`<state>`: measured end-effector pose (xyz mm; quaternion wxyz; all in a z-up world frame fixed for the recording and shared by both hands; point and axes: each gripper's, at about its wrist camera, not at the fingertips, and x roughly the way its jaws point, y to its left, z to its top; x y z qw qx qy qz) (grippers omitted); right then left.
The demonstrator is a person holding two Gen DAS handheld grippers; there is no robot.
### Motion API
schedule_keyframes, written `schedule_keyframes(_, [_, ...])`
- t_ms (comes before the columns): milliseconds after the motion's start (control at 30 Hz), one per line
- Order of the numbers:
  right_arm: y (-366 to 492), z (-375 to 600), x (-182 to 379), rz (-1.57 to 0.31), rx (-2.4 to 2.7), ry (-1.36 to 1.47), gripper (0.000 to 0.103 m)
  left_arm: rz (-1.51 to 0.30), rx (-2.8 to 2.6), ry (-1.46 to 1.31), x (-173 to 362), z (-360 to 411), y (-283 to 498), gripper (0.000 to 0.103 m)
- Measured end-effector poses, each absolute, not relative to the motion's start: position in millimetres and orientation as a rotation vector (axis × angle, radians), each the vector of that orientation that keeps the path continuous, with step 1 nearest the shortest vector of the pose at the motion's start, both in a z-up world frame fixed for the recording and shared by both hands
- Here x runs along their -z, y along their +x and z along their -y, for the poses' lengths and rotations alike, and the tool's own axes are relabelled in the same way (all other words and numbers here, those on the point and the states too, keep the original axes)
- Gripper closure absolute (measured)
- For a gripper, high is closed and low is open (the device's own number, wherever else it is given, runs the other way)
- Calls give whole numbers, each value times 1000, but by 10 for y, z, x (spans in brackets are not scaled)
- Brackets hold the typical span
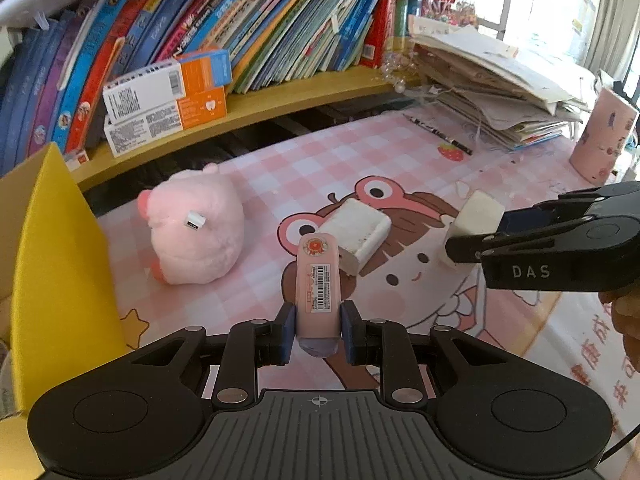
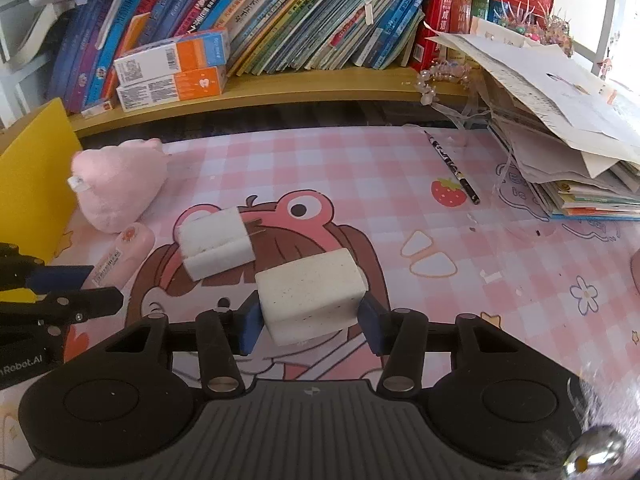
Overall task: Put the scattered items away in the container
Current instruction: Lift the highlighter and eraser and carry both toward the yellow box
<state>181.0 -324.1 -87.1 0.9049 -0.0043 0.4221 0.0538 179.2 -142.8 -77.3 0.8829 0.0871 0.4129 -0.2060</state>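
Clutter is spread over a desk covered by a pink checked cartoon mat [image 2: 360, 168]. The left gripper [image 1: 318, 326] is clamped on a slim pink tube [image 1: 317, 280] with a barcode label, which is pinched near its lower end between the blue pads and is seen raised off the mat, its far end pointing toward the back edge of the desk. The right gripper [image 2: 310, 320] is clamped on a white foam block [image 2: 310, 292], gripped across its width and lifted clear of the mat; in the left wrist view the same block [image 1: 474, 220] is seen projecting from the black fingers at the right. A second white foam block [image 2: 216, 244] with a slot cut in it is left lying on the mat near the middle of the desk, between the two grippers. A pink plush toy [image 1: 196, 228] is seated toward the left edge of the desk, just beside a yellow container [image 1: 56, 264] whose wall is seen standing at the left edge. A black pencil [image 2: 452, 166] is laid toward the back right, near a stack of papers [image 2: 560, 128] at the right edge. A shelf of books [image 2: 280, 12] is run along the back edge.
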Motion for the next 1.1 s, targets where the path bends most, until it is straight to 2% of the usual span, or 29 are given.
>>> schedule_keyframes(1100, [859,2875,283,-763,-194,-70,56,-758,414,121,194,905,748,81])
